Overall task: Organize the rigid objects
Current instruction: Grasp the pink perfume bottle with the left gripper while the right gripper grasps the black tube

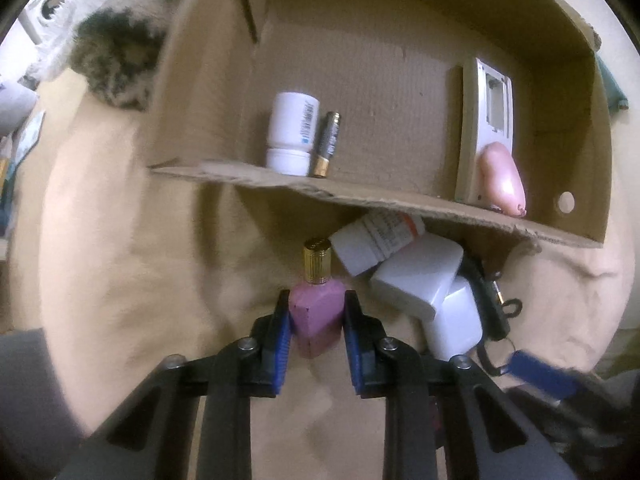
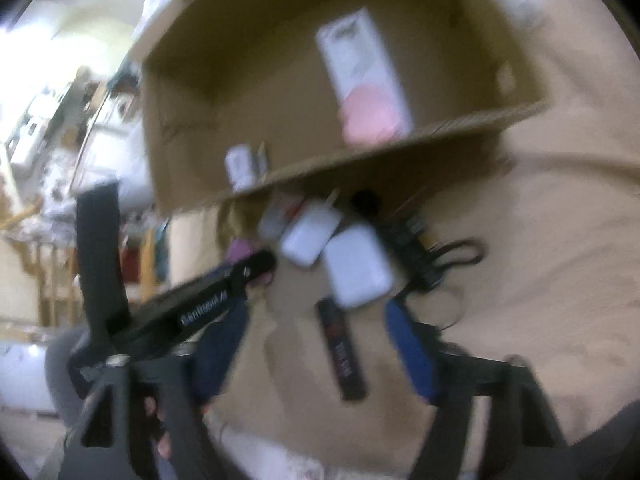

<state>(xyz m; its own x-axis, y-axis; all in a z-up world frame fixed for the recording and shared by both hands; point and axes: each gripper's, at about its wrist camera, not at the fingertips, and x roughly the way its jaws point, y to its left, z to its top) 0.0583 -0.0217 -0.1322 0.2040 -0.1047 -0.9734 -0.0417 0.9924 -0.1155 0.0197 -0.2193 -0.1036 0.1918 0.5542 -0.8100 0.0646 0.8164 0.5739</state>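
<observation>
Left tool (image 1: 317, 308) pinches our pink bottle (image 1: 318, 314) by its sides, cap up, just outside the cardboard box (image 1: 380, 200) so it lifts straight in. Right tool (image 2: 320, 344) hangs open around the black stick (image 2: 344, 354), not yet gripping.

right wrist view: blurred throughout; black stick (image 2: 342, 354) label unreadable
white bottle (image 1: 376, 240): top hidden under cardboard box (image 1: 360, 196) edge
black item (image 1: 486, 296): mostly hidden behind 2 white blocks (image 1: 420, 280)
</observation>
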